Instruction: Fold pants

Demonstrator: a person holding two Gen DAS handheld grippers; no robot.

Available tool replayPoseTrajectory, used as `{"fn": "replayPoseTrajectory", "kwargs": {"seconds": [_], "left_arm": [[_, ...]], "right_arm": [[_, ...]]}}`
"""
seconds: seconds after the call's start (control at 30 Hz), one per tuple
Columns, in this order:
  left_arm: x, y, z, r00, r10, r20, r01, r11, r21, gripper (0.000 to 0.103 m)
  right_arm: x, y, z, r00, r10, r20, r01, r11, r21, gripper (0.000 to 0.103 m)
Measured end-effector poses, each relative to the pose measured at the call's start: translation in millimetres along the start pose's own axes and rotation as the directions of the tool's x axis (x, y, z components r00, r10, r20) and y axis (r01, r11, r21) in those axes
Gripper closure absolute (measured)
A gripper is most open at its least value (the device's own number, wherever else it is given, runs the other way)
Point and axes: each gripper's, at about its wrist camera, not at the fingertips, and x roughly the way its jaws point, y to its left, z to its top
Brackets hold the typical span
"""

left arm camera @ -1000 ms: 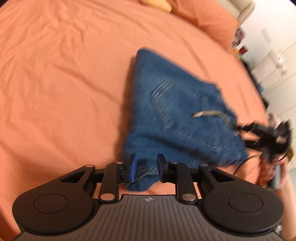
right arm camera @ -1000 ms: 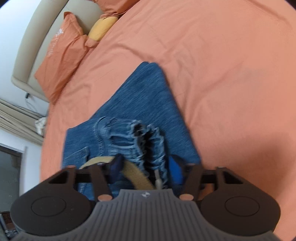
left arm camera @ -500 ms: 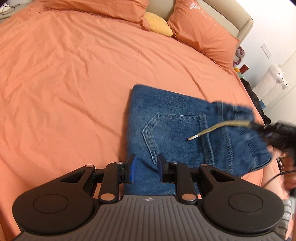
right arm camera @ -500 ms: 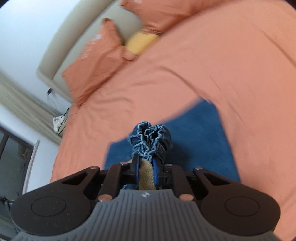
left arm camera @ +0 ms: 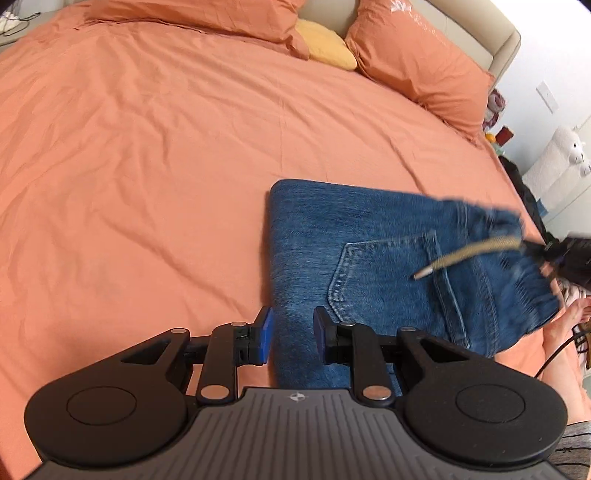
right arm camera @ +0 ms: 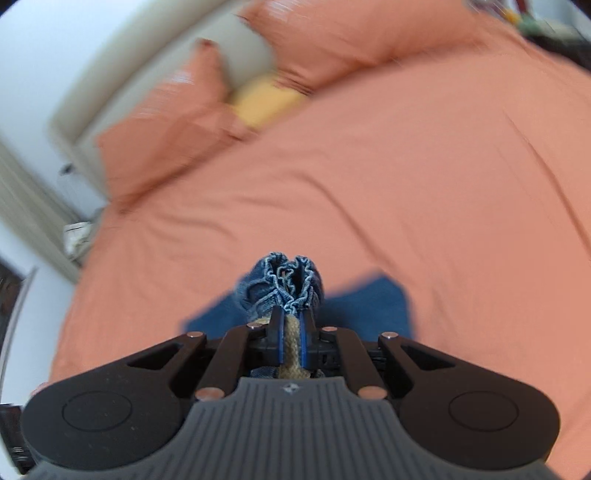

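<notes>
Left tongs point(left arm camera: 290, 334) parted, hovering over the near edge of the jeans point(left arm camera: 369, 258), gripping nothing. Right tongs point(right arm camera: 291, 332) clenched on gathered waistband and tan drawstring point(right arm camera: 291, 347), lifting that end. Folded denim on the orange bed point(left arm camera: 147, 147): soft, fairly heavy, likely to sag; best pinched at thick seams. Long axis left-right, waistband rightward.

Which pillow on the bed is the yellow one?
The small yellow pillow tucked between the two big orange pillows, one on its left, one on its right, against the beige headboard. The others match the orange sheet.
</notes>
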Motion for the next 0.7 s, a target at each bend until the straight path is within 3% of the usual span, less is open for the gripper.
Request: {"fn": "replayPoseTrajectory", "kwargs": {"seconds": [0.17, 0.33, 0.5, 0.6, 0.63, 0.67, 0.7], "left_arm": [[16, -2, 8, 0.999, -0.047, 0.016, 0.046, 0.998, 0.052, 0.078], [30, -4, 19, 0.999, -0.043, 0.022, 0.041, 0.997, 0.07, 0.078], [33, -15, 18, 1.0, -0.001, 0.015, 0.0, 0.994, 0.109, 0.078], [28, -25, 13, 0.999, 0.044, 0.015, -0.045, 0.989, 0.139, 0.078], [26, -27, 13, 0.999, 0.052, 0.016, -0.054, 0.987, 0.149, 0.078], [23, -29, 12, 0.998, 0.058, 0.016, -0.06, 0.985, 0.159, 0.078], [20, -31, 10, 0.998, 0.062, 0.017, -0.063, 0.984, 0.168, 0.078]], "right_arm": [[39, -76, -17, 0.999, -0.024, -0.031, 0.029, 0.988, 0.149, 0.101], [67, -95, -30, 0.987, -0.158, -0.041, 0.161, 0.983, 0.086, 0.103], [62, -100, -32, 0.992, -0.129, 0.004, 0.128, 0.986, 0.111, 0.102], [42, -72, -33, 0.985, -0.163, 0.059, 0.165, 0.986, -0.029, 0.086], [35, -61, -34, 0.98, -0.179, 0.081, 0.186, 0.979, -0.085, 0.063], [28, -49, -36, 0.976, -0.192, 0.102, 0.205, 0.97, -0.134, 0.052], [20, -40, -39, 0.973, -0.193, 0.127, 0.213, 0.961, -0.176, 0.048]]}}
